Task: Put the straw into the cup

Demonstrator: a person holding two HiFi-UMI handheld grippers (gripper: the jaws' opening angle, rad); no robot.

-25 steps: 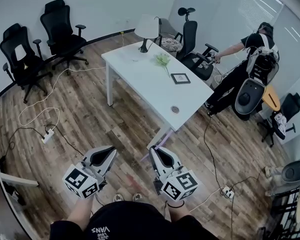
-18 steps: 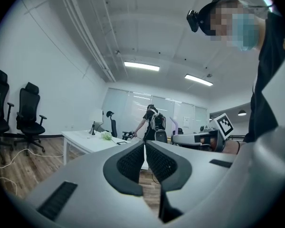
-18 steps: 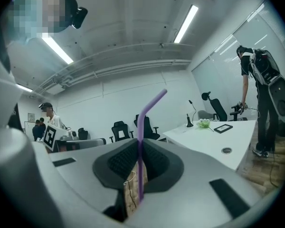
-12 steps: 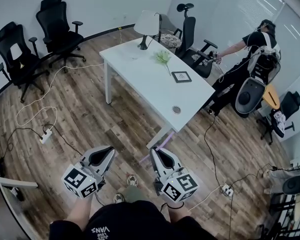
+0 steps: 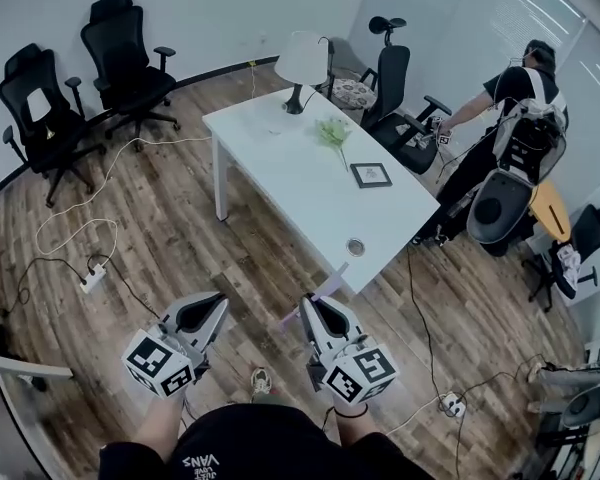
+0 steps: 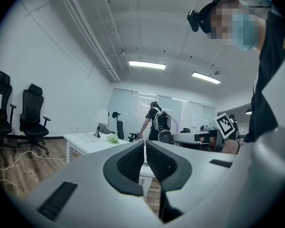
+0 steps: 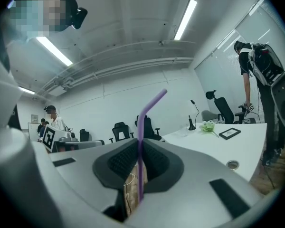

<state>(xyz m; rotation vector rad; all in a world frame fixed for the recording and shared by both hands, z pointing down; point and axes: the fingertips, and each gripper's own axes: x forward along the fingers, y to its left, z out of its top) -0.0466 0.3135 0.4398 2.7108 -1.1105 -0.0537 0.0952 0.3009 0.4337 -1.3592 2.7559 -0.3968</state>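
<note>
A purple bendy straw [image 7: 139, 141] stands upright between the pads of my right gripper [image 7: 139, 152], which is shut on it. In the head view the straw [image 5: 316, 293] sticks out past the right gripper [image 5: 315, 308] toward the near corner of the white table [image 5: 300, 183]. The cup [image 5: 355, 247] is a small round thing near that corner, and it also shows in the right gripper view as the cup [image 7: 232, 165] on the tabletop. My left gripper [image 5: 214, 306] is held beside the right one over the wooden floor. Its jaws [image 6: 145, 151] are shut with nothing between them.
On the table stand a lamp [image 5: 301, 64], a green plant [image 5: 332, 130] and a small picture frame [image 5: 371, 175]. A person with a backpack [image 5: 510, 138] bends over chairs at the right. Black office chairs [image 5: 42, 108] line the left wall. Cables and a power strip [image 5: 94, 277] lie on the floor.
Both grippers have moved forward together toward the table's near corner, which now lies closer to them. The straw stays in the right gripper.
</note>
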